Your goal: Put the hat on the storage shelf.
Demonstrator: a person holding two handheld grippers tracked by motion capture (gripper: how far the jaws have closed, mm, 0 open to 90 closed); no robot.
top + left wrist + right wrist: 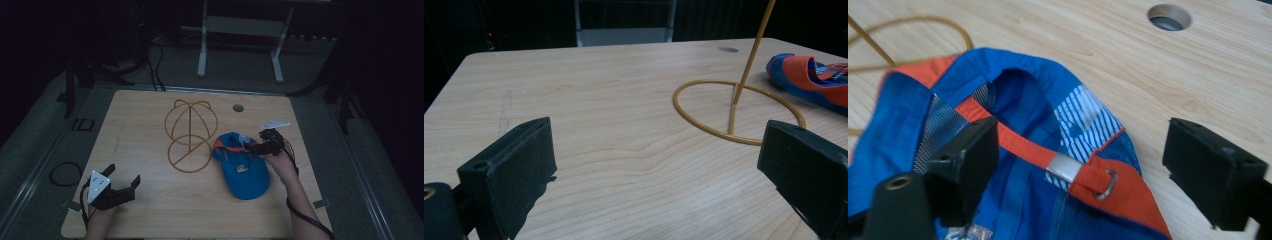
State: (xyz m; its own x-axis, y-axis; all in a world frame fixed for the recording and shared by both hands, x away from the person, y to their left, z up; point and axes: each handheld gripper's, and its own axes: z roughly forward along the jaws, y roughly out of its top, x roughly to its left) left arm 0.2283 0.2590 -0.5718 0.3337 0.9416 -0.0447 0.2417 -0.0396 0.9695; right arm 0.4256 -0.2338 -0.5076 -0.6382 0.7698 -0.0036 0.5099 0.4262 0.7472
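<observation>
The blue cap [242, 167] lies just right of the wire stand [190, 136]; it looks soft and light, so pinch its orange strap [1020, 145]; your right gripper [1093, 170] gapes wide over it; your left gripper [649, 175] is wide too, well away.

A light wooden desk [150, 210] is seen in a dim room, a round cable hole [238, 107] cut near its far edge. A white metal frame [240, 30] is set on the grey floor [40, 135] beyond it. Dark cables [155, 70] are trailed past the far left corner, and a black cable loop [65, 173] is laid beside the desk's left edge.
</observation>
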